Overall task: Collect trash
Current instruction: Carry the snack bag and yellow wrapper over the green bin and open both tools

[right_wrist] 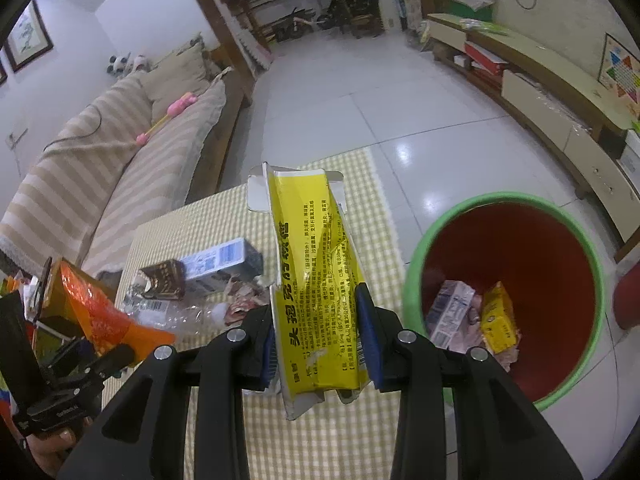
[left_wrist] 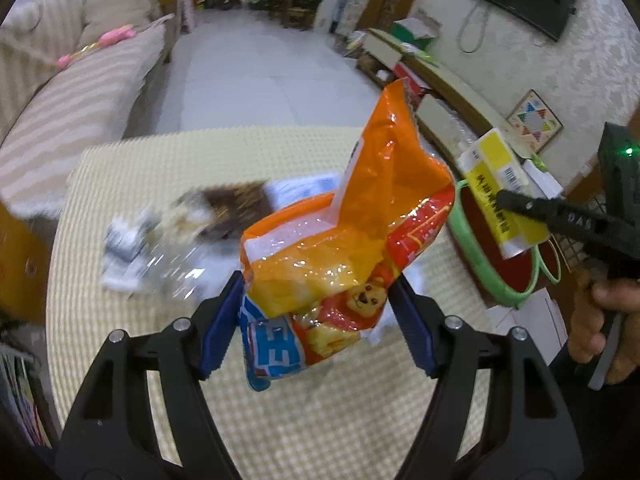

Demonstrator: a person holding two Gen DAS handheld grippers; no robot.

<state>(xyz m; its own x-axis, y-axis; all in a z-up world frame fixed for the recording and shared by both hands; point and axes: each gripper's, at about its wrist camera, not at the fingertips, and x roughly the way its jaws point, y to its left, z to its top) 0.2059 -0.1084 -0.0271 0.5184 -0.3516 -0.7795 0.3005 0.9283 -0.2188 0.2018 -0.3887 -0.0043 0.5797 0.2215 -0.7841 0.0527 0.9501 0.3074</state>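
Left gripper (left_wrist: 316, 320): jaws standing fairly wide, blue pads pressing on the lower part of an orange snack bag (left_wrist: 352, 240); bag is standing up out of the jaws, long axis running upward and away, clear of the table

Table leftovers: a clear plastic bottle (right_wrist: 176, 314), a brown wrapper (right_wrist: 164, 280), a blue-and-white carton (right_wrist: 222, 262) and some crumpled scraps are lying on the checked tablecloth (right_wrist: 320, 440), between the two grippers in the right wrist view

Right gripper (right_wrist: 320, 344): jaws standing narrower, pads clamping the lower part of a flattened yellow carton (right_wrist: 312, 272); carton's long axis is running forward along the fingers, open flaps at the far end

Trash bin (right_wrist: 504, 200): green rim, red inside, sitting on the floor just beside the table edge, already holding a few wrappers; lying to the right of both grippers

Key relation: right gripper is the nearer one, bin mouth just to the right of its carton; left gripper is reaching from further off, with the right hand (left_wrist: 596, 320) between it and the bin

Judgement: right load is probably going in first; the tall orange bag is risking a brush against the right gripper if both are swinging over together
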